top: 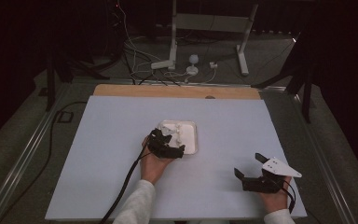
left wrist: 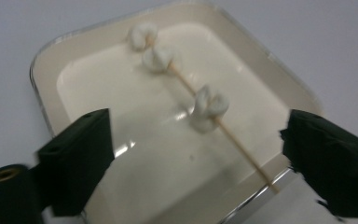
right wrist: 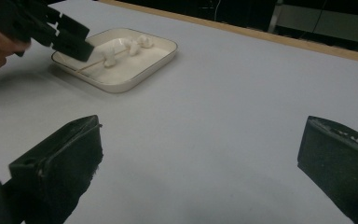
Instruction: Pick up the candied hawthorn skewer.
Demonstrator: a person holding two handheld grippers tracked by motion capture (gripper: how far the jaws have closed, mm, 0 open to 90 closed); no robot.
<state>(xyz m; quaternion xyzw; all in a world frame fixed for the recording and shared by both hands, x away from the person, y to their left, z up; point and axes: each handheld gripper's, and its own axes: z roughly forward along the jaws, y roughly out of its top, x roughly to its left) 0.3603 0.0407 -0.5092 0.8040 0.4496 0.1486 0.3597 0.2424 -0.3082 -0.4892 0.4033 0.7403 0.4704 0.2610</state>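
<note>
A square white tray [top: 190, 140] sits near the middle of the pale table. In it lies a thin wooden skewer [left wrist: 242, 148] with three white lumps [left wrist: 208, 106] threaded on it; its bare end rests on the tray's near rim. My left gripper [top: 170, 141] hovers over the tray's near left side, open, its jaws standing either side of the skewer [right wrist: 86, 66] without touching it. My right gripper [top: 251, 165] is low over the table at the front right, open, with nothing between its jaws.
The table has a wooden strip [top: 177, 91] along its far edge. Beyond it stand a metal frame [top: 209, 28] and loose cables [top: 135, 51] on the floor. A black cable [top: 126, 186] trails from the left gripper toward the table's front edge.
</note>
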